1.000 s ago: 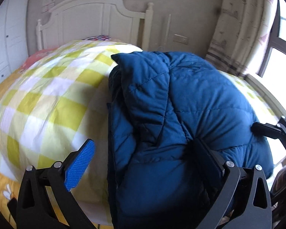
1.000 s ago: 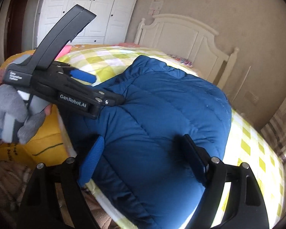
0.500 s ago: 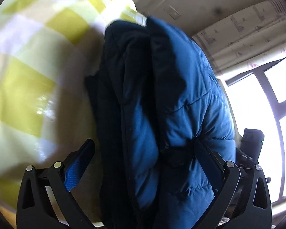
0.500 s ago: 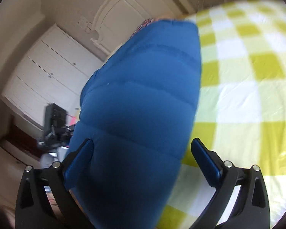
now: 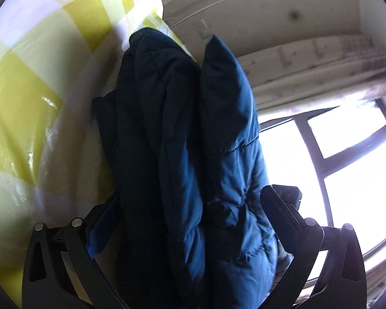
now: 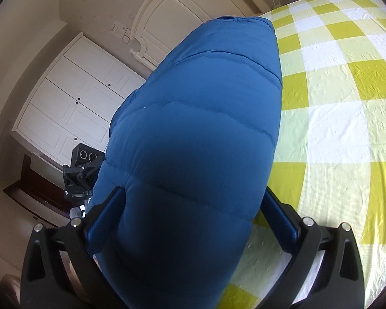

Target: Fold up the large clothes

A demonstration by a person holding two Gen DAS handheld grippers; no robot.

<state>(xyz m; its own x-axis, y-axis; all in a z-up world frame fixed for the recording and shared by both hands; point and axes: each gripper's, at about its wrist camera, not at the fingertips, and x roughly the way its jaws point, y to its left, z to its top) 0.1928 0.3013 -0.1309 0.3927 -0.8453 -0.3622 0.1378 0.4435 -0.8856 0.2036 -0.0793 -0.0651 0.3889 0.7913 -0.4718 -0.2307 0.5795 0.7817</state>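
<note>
Left wrist view: the left gripper (image 5: 190, 216) has its jaws spread wide around the thick folded edge of the blue padded jacket (image 5: 182, 141), both fingers against the fabric; whether they truly clamp it I cannot tell. Right wrist view: the right gripper (image 6: 190, 213) has just been opening and now stands at its widest, the jacket (image 6: 198, 139) bulging between its blue pads (image 6: 103, 216), touching both sides. Jacket lies on the yellow-and-white checked bedsheet (image 6: 334, 118); white headboard (image 6: 187, 7), white wardrobe (image 6: 77, 97), window (image 5: 347, 159) and curtain (image 5: 321, 69) lie behind.
</note>
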